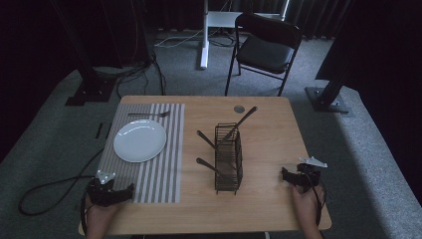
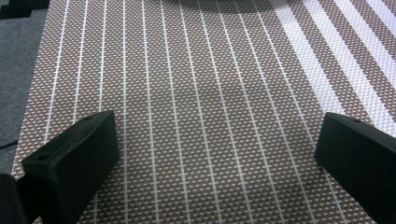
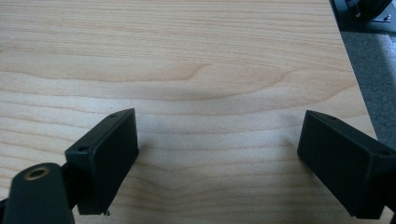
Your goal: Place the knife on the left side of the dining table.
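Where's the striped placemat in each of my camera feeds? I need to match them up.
High view: the striped placemat lies on the table's left half, under the white plate; the left gripper sits at its near edge.
Left gripper view: the placemat spreads beneath the open fingers.
Right gripper view: not in it; bare wooden table lies there.
Shared landmark: the placemat's thin white stripes.

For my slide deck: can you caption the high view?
Both grippers, left and right, rest open beside a wire rack of utensils; plate on striped mat.
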Demonstrator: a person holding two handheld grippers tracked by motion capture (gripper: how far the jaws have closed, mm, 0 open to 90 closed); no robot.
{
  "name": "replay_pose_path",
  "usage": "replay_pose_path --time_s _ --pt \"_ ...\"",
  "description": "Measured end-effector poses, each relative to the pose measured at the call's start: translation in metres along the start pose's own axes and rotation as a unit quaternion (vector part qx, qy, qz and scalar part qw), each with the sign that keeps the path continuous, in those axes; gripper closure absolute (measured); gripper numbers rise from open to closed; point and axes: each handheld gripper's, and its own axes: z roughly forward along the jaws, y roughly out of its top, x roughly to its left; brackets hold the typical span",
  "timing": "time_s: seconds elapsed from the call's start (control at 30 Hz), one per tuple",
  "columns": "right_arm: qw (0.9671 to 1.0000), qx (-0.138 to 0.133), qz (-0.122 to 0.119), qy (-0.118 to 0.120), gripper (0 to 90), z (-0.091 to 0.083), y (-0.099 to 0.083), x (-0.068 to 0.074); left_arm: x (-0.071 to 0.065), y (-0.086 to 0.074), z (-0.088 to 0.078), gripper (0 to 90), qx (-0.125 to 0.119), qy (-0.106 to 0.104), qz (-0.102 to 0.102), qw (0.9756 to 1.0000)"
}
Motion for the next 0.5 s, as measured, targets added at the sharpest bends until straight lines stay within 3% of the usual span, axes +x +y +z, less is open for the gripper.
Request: replay_pose_path --time_s 0.5 --pt "1.0 0.0 0.001 0.0 11.8 0.0001 0.0001 -0.0001 0.0021 0.0006 -0.0011 0.1 0.006 -0.01 0.009 0.9999"
